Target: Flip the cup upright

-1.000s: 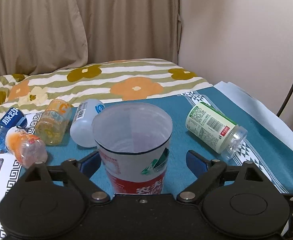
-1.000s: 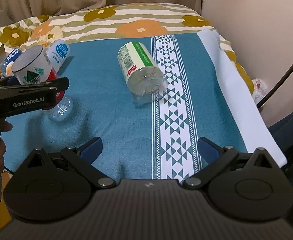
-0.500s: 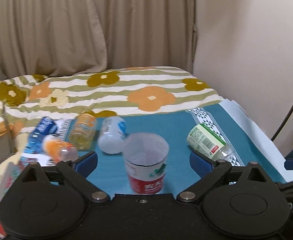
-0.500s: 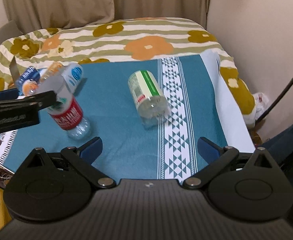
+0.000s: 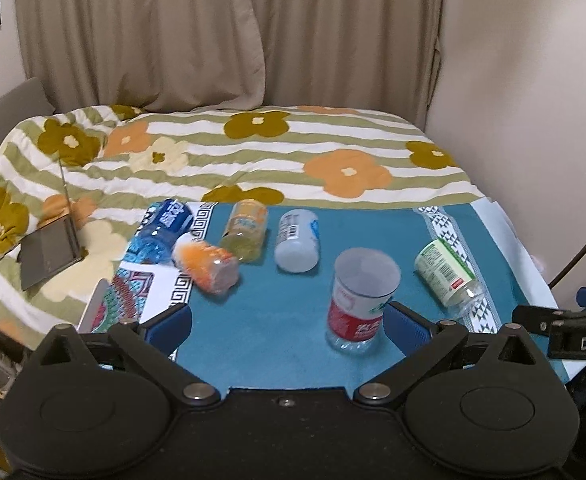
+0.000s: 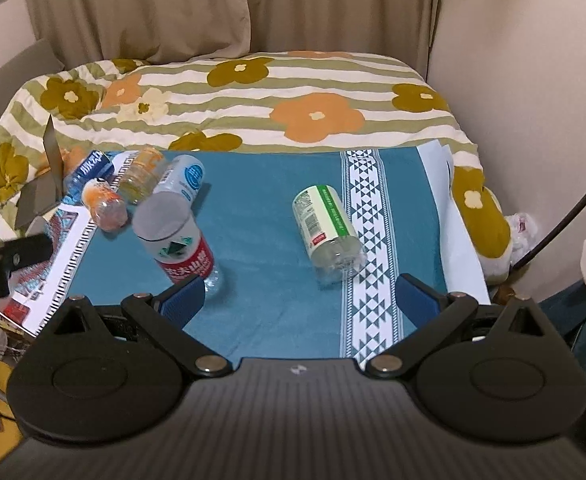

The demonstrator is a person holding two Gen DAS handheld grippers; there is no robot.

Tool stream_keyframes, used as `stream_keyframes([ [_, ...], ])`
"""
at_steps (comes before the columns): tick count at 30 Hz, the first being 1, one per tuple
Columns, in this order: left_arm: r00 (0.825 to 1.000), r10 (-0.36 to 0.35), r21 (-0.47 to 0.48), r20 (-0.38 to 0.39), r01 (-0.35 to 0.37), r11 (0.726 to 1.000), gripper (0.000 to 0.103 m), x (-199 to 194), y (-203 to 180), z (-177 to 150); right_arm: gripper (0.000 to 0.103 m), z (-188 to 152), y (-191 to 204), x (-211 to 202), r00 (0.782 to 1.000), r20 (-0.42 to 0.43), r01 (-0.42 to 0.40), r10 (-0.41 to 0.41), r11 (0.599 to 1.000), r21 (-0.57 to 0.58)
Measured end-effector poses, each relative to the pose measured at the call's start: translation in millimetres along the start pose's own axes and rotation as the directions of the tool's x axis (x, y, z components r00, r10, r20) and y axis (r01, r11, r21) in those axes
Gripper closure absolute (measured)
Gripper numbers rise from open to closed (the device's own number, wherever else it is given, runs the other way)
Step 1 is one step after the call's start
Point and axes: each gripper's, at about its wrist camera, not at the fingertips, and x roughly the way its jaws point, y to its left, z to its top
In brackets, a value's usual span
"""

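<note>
Nearest, in the left wrist view, the left gripper (image 5: 287, 322) fills the bottom of the frame, its two blue-padded fingers (image 5: 172, 322) spread wide with nothing between them. Just beyond its right finger stands the cup, a clear cut-off plastic bottle with a red and white label (image 5: 359, 298), upright on the teal patterned cloth (image 5: 261, 332), open mouth upward, touching neither finger.

Likewise, in the right wrist view the right gripper (image 6: 299, 300) is spread apart and holds nothing. The same cup (image 6: 175, 242) stands just past its left finger, leaning in the fisheye picture. Further right, a clear bottle with a green and white label (image 6: 329, 228) lies on its side beside the cloth's white band of dark triangles (image 6: 367, 240), well apart from the cup.

Farther back on the left, four more containers lie on their sides close together: an orange-labelled clear bottle (image 5: 209, 266), a blue-labelled bottle (image 5: 161, 230), a yellowish bottle (image 5: 245, 230) and a white bottle with a blue round mark (image 5: 297, 240).

Beyond the cloth spreads a striped bedcover with orange and olive flowers (image 5: 253, 152), and behind it hang beige curtains (image 5: 213, 32).
</note>
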Motion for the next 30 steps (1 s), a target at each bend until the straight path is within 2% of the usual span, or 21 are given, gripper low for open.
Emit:
stream_keyframes([
  [30, 0.999, 0.017, 0.052, 0.042, -0.019, 0.998, 0.0, -7, 15, -5, 0.0, -5, 16, -2, 1.0, 0.007, 0.028, -0.028, 1.0, 0.008],
])
